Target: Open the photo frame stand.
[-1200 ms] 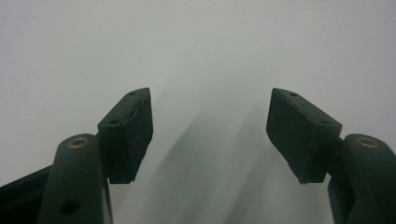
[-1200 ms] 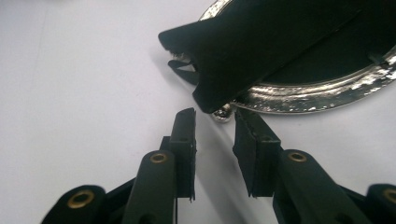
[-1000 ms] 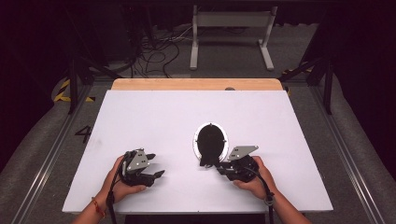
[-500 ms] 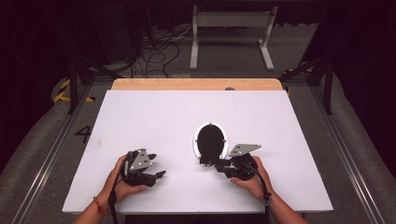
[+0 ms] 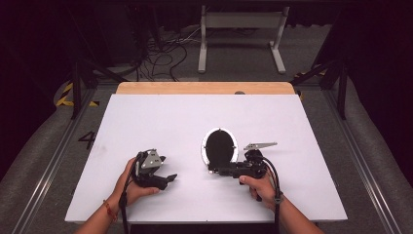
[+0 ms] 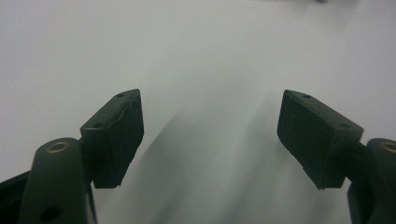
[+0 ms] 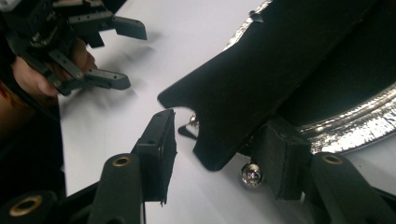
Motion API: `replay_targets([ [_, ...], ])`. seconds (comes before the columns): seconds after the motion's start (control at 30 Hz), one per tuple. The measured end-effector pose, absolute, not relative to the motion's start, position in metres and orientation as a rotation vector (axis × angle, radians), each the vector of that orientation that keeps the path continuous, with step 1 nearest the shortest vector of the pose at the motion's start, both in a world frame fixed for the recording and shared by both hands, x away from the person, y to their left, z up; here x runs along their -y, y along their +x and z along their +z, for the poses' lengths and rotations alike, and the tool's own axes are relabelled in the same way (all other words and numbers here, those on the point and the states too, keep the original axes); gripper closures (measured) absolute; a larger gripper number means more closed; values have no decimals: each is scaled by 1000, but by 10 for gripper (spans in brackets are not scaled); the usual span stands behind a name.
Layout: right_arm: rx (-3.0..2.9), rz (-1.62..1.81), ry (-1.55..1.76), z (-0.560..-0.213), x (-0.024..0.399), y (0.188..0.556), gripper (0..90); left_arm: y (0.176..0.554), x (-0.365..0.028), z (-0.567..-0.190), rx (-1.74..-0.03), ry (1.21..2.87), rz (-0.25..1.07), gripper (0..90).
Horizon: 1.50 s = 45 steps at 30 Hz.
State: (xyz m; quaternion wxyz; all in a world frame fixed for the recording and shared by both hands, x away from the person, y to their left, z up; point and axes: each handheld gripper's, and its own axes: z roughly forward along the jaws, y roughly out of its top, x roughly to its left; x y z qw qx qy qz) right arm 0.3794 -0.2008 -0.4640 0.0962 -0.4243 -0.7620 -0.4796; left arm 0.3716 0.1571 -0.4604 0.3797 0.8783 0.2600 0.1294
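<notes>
While my right gripper (image 5: pixel 214 171) has just been opening its jaws around the black handle (image 7: pixel 243 112) of the pan (image 5: pixel 220 147) mid-surface, my left gripper (image 5: pixel 168 170) rests near-left, jaws open and empty.

A white table top (image 5: pixel 156 122) is backed by a wooden strip (image 5: pixel 204 87). Behind it, tangled cables (image 5: pixel 160 53) and a grey metal stand (image 5: pixel 241 29) are seen on the floor.
</notes>
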Motion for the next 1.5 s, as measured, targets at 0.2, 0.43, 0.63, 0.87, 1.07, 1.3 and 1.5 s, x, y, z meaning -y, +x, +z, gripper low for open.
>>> replay_targets([
  [0.2, 2136, -1399, -1349, -461, 210, 384, 493, 393, -133, -460, -661, 2271, 283, 232],
  [0.43, 2014, -1426, -1369, -466, 205, 396, 517, 406, -112, -461, -648, 2269, 262, 216],
  [0.63, 1962, -1453, -1381, -469, 202, 403, 529, 418, -109, -459, -706, 2199, 181, 205],
  [0.87, 1957, -1497, -1378, -472, 202, 402, 614, 425, -103, -466, -707, 2204, 134, 210],
  [1.07, 2029, -1544, -1313, -469, 201, 399, 650, 439, -100, -465, -737, 2132, 0, 199],
  [1.3, 2111, -1570, -1249, -466, 199, 395, 664, 446, -92, -464, -738, 2112, -41, 172],
  [1.5, 2171, -1620, -1157, -463, 198, 391, 707, 453, -91, -468, -733, 2085, -88, 171],
])
